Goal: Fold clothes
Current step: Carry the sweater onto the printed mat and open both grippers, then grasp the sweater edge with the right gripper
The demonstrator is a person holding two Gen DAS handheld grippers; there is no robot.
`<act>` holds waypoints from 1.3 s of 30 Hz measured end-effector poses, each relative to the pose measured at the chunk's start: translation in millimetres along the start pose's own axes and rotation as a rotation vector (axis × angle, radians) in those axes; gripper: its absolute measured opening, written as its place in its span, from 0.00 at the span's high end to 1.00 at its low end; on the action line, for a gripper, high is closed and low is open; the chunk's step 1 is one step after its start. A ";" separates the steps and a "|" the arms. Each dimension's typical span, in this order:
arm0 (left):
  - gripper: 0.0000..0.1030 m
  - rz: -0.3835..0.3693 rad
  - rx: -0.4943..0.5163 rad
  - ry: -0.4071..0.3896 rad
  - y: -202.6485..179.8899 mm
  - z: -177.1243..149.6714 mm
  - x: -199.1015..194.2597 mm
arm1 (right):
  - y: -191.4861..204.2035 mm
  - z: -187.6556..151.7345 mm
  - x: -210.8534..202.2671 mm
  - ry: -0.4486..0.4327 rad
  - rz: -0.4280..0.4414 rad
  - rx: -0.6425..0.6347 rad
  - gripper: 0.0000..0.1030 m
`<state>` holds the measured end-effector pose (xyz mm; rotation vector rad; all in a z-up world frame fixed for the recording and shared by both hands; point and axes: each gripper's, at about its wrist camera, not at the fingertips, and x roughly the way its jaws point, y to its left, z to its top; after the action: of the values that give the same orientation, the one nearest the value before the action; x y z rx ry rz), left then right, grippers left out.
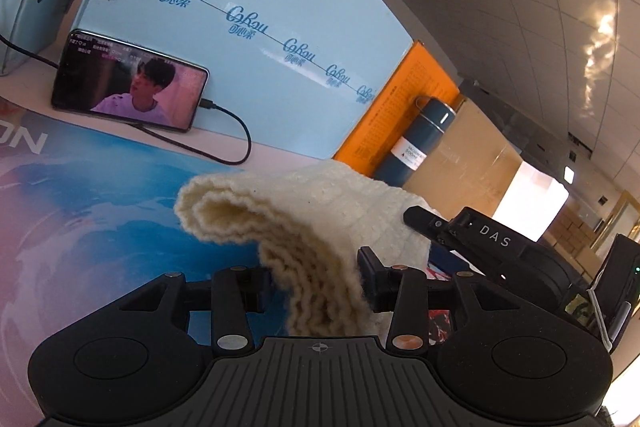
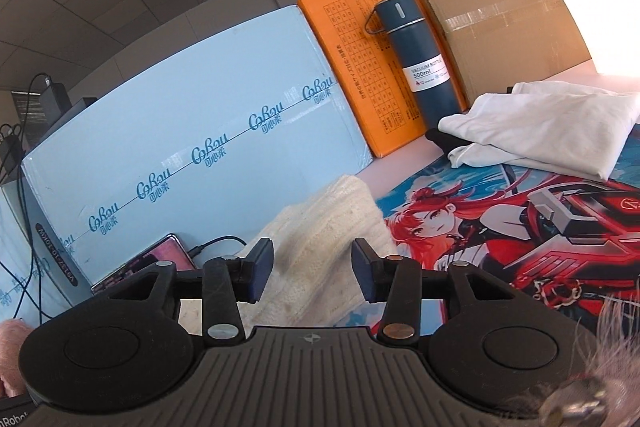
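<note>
Sweater [image 1: 320, 227], cream knit, sits bunched on the bench mat [image 1: 100, 195] | left gripper [image 1: 312, 279] pads apart, knit draped loose between | right gripper [image 2: 312, 267] also apart, not pinching | tip: let the fold settle flat, then back out level, no snagging | 1 folded white shirt [image 2: 540, 131] further back

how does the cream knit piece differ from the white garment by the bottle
The cream knit piece is thick, ribbed and fuzzy; the white garment is thin, smooth cloth. The knit lies between the open fingers of the right tool, one edge curled up; the garment lies folded flat, away from both tools, near the blue bottle. Both are pale and rest on the printed mat.
</note>
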<state>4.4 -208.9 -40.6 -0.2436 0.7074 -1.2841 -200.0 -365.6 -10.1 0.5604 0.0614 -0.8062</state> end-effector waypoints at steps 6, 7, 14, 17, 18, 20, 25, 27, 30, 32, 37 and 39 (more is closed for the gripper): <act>0.18 0.043 -0.064 -0.013 10.0 -1.1 -0.8 | 4.4 -0.7 -18.8 -0.050 0.018 -0.034 0.18; 0.18 0.036 -0.073 -0.015 12.0 -0.5 -1.1 | 6.4 0.6 -23.4 -0.060 0.022 -0.043 0.17; 0.15 0.052 -0.133 -0.127 23.0 4.3 -14.4 | 19.0 12.6 -44.7 -0.035 0.153 -0.036 0.11; 0.13 0.088 -0.153 -0.188 28.8 8.6 -20.2 | 22.9 13.8 -39.0 0.044 0.229 0.027 0.11; 0.13 0.095 -0.163 -0.206 32.1 10.7 -22.1 | 24.3 12.9 -36.4 0.069 0.250 0.046 0.11; 0.12 0.105 -0.183 -0.235 38.7 14.8 -25.2 | 27.0 9.5 -30.6 0.113 0.282 0.077 0.11; 0.12 0.070 -0.267 -0.226 55.3 18.8 -21.6 | 32.8 -5.7 -15.4 0.192 0.279 0.064 0.11; 0.12 0.029 -0.281 -0.203 57.4 18.7 -17.0 | 32.0 -10.9 -11.2 0.205 0.261 0.059 0.11; 0.12 -0.036 -0.267 -0.194 55.5 17.4 -15.6 | 26.0 -13.7 -7.3 0.220 0.257 0.084 0.11; 0.12 -0.077 -0.247 -0.197 52.2 16.6 -15.9 | 17.0 -13.3 -5.7 0.232 0.259 0.141 0.11; 0.12 -0.127 -0.082 -0.192 27.8 12.6 -17.5 | -12.2 -9.9 -2.6 0.261 0.302 0.343 0.11; 0.12 -0.152 0.009 -0.173 15.4 10.0 -16.7 | -20.4 -7.7 -3.0 0.272 0.322 0.394 0.11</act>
<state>20.7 -191.0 -35.4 -0.4027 0.5433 -1.3918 -215.1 -371.1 -25.1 1.0234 0.0604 -0.4229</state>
